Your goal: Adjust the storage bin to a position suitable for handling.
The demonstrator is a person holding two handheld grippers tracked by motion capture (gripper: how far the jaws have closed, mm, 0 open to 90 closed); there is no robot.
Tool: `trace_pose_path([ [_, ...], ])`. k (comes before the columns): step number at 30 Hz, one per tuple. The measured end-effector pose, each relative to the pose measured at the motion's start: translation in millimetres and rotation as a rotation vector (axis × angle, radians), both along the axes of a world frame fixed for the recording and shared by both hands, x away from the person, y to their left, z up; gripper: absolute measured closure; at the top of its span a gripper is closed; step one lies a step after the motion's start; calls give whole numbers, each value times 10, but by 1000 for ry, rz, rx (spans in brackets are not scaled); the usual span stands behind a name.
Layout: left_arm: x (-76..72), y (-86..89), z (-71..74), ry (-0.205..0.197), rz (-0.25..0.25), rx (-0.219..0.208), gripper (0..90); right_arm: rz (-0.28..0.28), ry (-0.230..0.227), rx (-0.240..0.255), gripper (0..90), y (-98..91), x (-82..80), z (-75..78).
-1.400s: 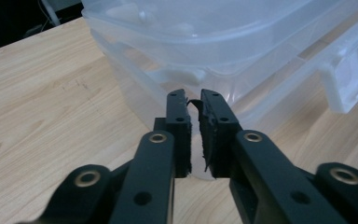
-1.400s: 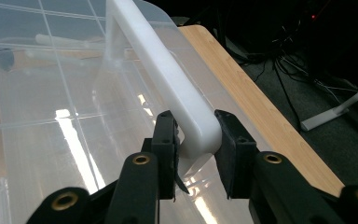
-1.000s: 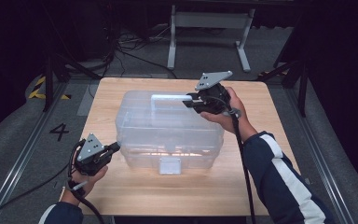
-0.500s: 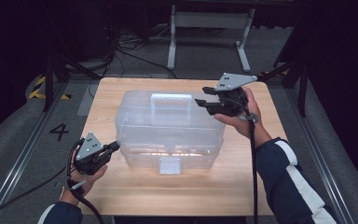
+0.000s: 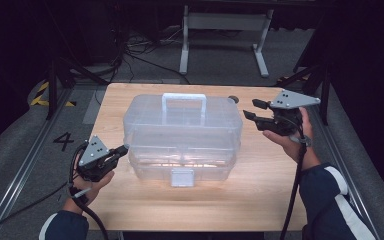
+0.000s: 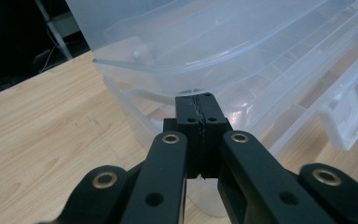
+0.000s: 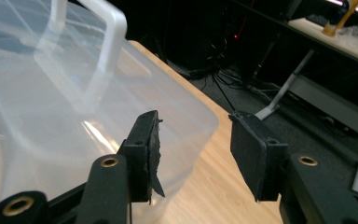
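On the wooden table (image 5: 260, 200) sits a clear plastic box (image 5: 182, 137), handle up. Right gripper (image 5: 255, 111) hovers beside its far right corner, jaws spread, empty. Left gripper (image 5: 124, 149), jaws pressed together, points at its left end.

In the high view, the person's right sleeve (image 5: 337, 210) runs off the lower right corner and the left sleeve (image 5: 64, 227) off the bottom edge. A small dark round thing (image 5: 233, 99) behind the clear box (image 5: 182, 132) is too small to tell. In the left gripper view the box's upper and right parts pass beyond the frame. In the right gripper view the box is cut by the left edge, and objects on a far shelf (image 7: 340, 28) at upper right are blurred.
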State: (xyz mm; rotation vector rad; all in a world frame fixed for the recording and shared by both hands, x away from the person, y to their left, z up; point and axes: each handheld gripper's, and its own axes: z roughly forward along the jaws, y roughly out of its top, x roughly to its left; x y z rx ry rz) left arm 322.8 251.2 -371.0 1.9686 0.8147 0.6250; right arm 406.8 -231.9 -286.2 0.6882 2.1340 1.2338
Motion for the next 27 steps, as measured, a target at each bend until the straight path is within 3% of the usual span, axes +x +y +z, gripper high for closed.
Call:
trace_pose_path([
  [6, 30, -41, 69, -14, -1, 13, 900, 1, 31, 36, 531, -185, -68, -282],
  [14, 86, -44, 179, -20, -1, 24, 900, 55, 38, 57, 495, -194, -137, -569],
  [21, 137, -54, 248, -21, -2, 14, 900, 63, 56, 54, 484, -202, -151, -697],
  [27, 173, -68, 274, -16, -1, 24, 900, 85, 35, 59, 471, -157, -172, -727],
])
